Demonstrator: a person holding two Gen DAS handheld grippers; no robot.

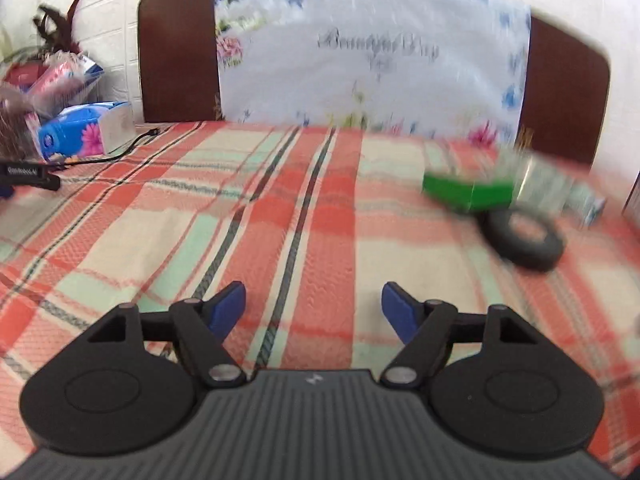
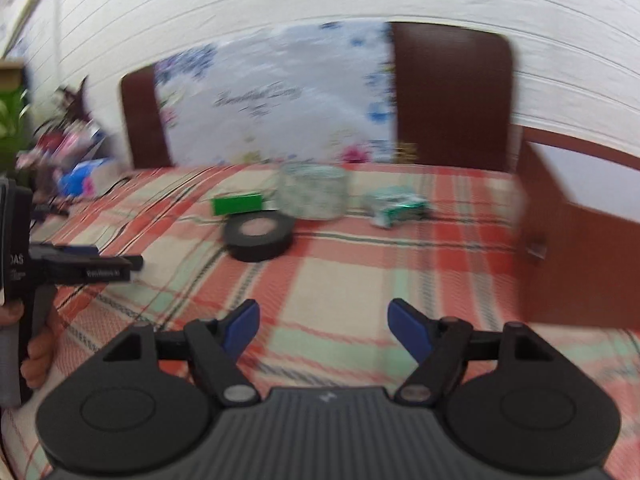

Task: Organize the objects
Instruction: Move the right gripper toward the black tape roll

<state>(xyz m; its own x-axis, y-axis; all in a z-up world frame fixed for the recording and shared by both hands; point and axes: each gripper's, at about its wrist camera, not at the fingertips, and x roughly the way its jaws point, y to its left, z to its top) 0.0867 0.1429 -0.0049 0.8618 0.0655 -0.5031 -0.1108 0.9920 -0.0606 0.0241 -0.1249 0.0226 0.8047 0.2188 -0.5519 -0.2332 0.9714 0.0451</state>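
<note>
On the plaid bedspread lie a black tape roll (image 2: 259,237), a green box (image 2: 237,204), a round clear container (image 2: 313,191) and a green-white packet (image 2: 394,205). The left wrist view shows the tape roll (image 1: 524,238), the green box (image 1: 468,193) and the blurred container (image 1: 540,184) at far right. My left gripper (image 1: 314,312) is open and empty, low over the bedspread, well left of them; it also shows in the right wrist view (image 2: 136,263). My right gripper (image 2: 324,326) is open and empty, short of the tape roll.
A brown headboard (image 1: 176,56) with a floral cloth (image 1: 372,52) stands behind. A blue tissue box (image 1: 86,128), packets and a black cable (image 1: 120,152) sit at far left. A brown cabinet (image 2: 580,240) stands at the right of the bed.
</note>
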